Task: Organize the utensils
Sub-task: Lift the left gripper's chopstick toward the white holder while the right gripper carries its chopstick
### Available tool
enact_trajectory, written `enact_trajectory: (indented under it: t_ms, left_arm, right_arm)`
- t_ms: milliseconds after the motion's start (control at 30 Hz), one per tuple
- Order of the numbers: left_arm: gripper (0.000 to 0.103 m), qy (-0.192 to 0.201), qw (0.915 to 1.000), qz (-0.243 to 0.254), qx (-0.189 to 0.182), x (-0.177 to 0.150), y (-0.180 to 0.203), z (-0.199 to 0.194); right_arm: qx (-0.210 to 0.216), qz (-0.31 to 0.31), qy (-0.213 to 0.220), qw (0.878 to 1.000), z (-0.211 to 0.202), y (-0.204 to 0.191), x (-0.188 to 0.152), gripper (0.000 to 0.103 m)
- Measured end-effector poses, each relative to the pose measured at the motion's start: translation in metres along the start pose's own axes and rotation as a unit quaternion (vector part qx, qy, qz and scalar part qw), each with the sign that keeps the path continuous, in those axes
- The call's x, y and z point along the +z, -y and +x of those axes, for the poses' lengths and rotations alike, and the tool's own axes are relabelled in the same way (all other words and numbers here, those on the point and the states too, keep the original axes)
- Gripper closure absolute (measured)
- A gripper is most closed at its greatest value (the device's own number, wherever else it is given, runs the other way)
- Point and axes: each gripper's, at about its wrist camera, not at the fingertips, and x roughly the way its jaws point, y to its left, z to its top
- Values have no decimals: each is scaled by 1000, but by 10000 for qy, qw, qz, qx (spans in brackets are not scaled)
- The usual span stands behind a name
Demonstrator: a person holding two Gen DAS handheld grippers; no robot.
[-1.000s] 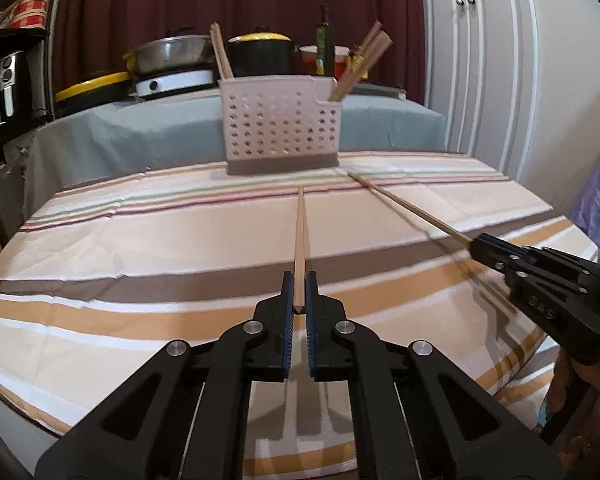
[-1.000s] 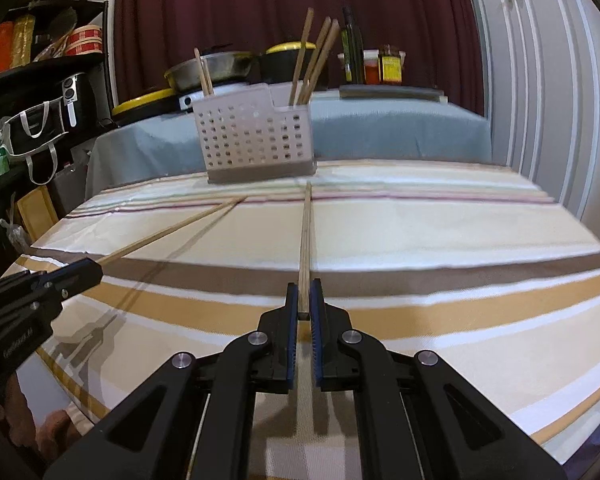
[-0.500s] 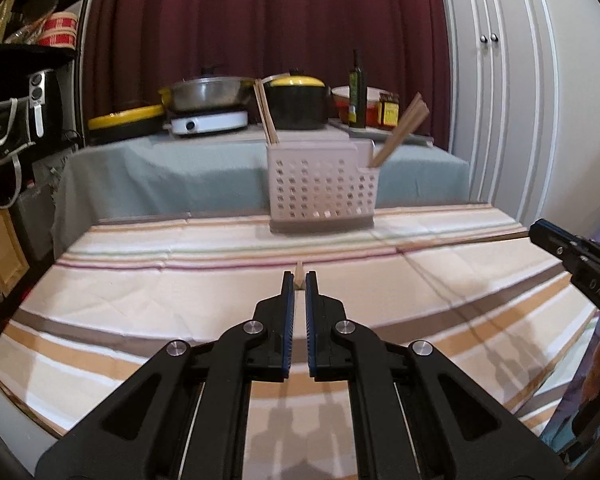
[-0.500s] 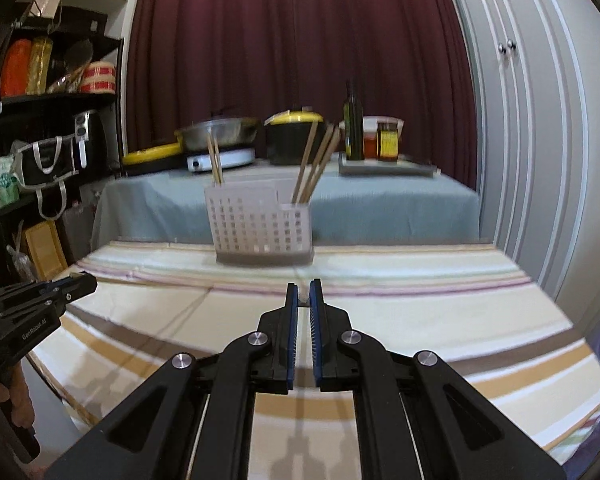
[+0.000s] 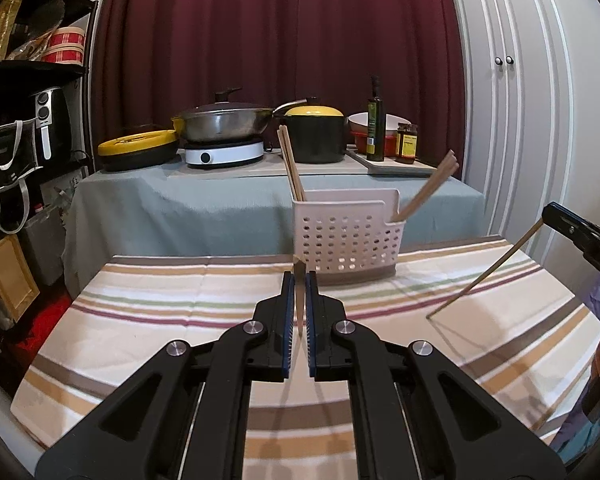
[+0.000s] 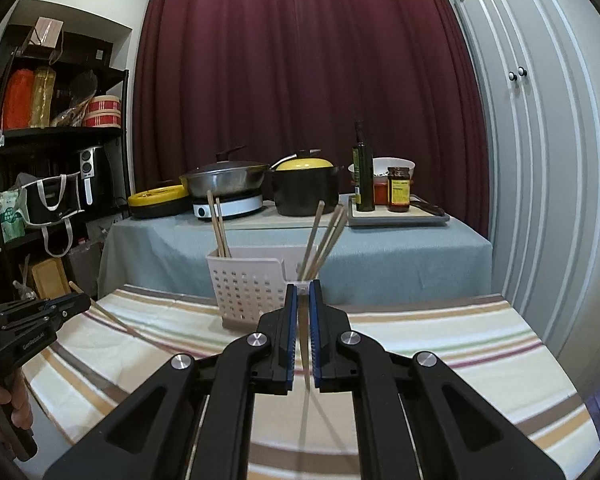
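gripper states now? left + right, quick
Left gripper: shut on a thin wooden chopstick.
Right gripper: shut on another thin wooden chopstick, tilted above the striped tablecloth.

- Even, fairly bright indoor light; no glare.
- Soft shadows on striped tablecloth below gripper arms.
- Strong fisheye bending; dark vignette corners.
- Cabinet doors bowed.

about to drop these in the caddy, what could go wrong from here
Each gripper, left and right, pinches one chopstick near one end, so the long free end, like the right's, may swing or slip.

The caddy looks light; a tip catching its rim could tip it over.

Chopsticks already inside lean across the opening and may block entry.
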Motion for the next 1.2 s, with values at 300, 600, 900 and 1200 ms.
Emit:
enact_trajectory:
  t_ms: [300,600,900,1200]
  left_arm:
    - [97,10,10000,-54,-24,28,-8,27]
    - [97,-68,9998,-170,-127,46,-12,45]
    - [97,-27,9993,-174,-328,74,-12,47]
    - [97,374,9976,-122,-563,127,-10,45]
  right_arm:
    - [52,-42,6,10000,36,8,24,96]
    - [71,-76,-59,9999,52,9,32,96]
    - [331,-45,47,9994,59,6,56,96]
    - [644,-144,558,9963,65,-5,106,96]
